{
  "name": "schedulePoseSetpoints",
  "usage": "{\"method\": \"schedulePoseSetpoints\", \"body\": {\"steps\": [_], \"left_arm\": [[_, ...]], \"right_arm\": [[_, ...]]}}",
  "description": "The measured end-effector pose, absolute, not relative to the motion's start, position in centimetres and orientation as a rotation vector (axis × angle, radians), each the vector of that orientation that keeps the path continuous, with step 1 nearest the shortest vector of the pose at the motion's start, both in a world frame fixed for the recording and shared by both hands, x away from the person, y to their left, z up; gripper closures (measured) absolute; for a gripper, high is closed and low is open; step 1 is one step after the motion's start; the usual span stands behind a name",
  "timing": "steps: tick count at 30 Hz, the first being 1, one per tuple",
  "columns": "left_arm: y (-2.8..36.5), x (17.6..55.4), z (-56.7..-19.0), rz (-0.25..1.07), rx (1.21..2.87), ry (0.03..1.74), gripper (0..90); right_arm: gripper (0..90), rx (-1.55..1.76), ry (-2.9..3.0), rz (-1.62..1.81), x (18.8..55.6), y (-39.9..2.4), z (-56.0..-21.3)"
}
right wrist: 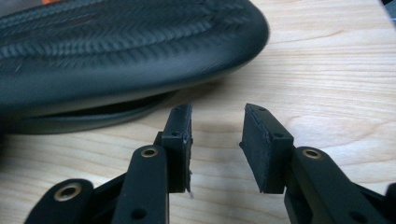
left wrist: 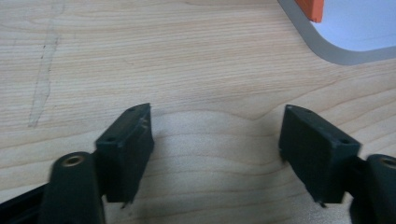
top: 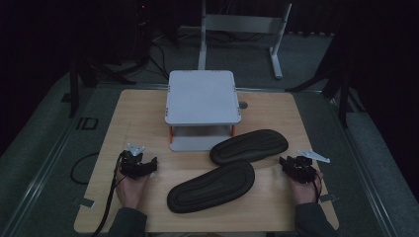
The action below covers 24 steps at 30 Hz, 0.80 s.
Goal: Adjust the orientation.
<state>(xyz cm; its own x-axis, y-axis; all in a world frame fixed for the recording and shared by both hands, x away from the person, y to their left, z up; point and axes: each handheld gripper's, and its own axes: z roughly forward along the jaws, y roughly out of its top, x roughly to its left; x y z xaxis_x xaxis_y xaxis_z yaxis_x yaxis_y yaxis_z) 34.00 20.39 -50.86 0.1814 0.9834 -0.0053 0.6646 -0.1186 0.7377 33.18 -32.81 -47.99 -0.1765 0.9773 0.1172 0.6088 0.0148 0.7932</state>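
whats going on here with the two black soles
A person holds a gripper in each hand over a wooden table. Two black slippers lie sole-up before a small white shelf. The right gripper sits beside the far slipper, jaws apart on nothing. The left gripper is open, away from the near slipper.

Black claws [top: 153,165], grey sleeves [top: 129,224]
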Motion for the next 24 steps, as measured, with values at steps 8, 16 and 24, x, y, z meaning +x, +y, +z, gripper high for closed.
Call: {"method": "schedulePoseSetpoints", "body": {"steps": [8, 16, 24], "left_arm": [[20.0, 32.8, -49.6, 0.663, 1.848, 1.481, 36.7], [19.0, 30.5, -47.4, 0.687, 1.834, 1.341, 36.8], [16.2, 28.4, -46.1, 0.645, 1.858, 1.206, 36.8]], "right_arm": [[58.7, 1.588, 1.837, 1.084, 33.0, -33.1, -48.0], [54.0, 1.543, 1.866, 1.110, 32.4, -32.5, -47.7], [51.9, 1.449, 1.943, 1.118, 30.8, -30.7, -47.3]]}}
